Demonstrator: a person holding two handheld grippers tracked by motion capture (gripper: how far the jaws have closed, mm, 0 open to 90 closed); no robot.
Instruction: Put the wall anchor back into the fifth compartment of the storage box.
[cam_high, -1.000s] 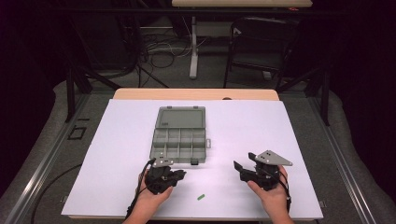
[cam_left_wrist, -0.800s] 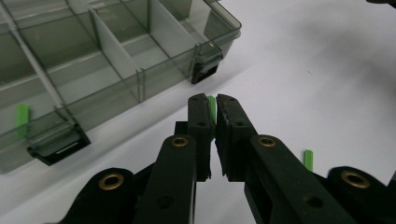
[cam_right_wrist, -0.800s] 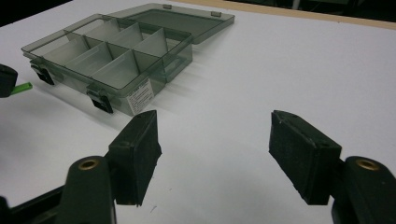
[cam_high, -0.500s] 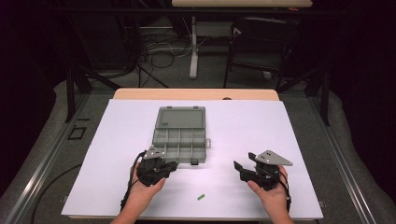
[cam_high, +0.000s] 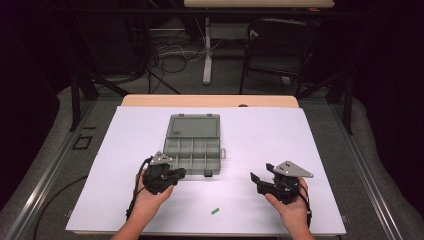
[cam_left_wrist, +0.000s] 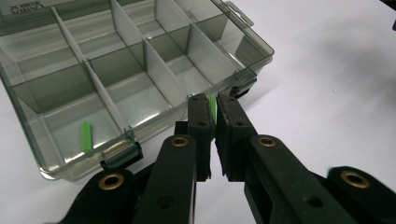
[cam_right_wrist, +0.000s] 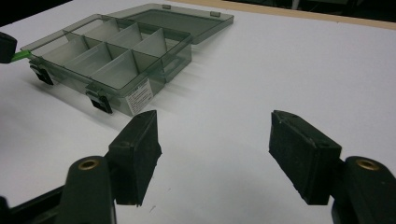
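A smoky grey compartment box lies open on the white table sheet, its lid folded back. My left gripper hovers at the box's near left corner, shut on a small green stick that is pinched upright between the pads, just in front of the near wall. A second green stick lies in the near left compartment. A third green stick lies on the sheet near the front edge. My right gripper rests at the right, open and empty, facing the box.
The white sheet covers a wooden table with dark floor, cables and frame legs beyond it. Two black latches stick out from the box's near wall. Bare sheet lies between the two grippers.
My left gripper has moved left and away from me, up to the box's near wall, still pinching the green stick. The right gripper and the loose stick have stayed put.
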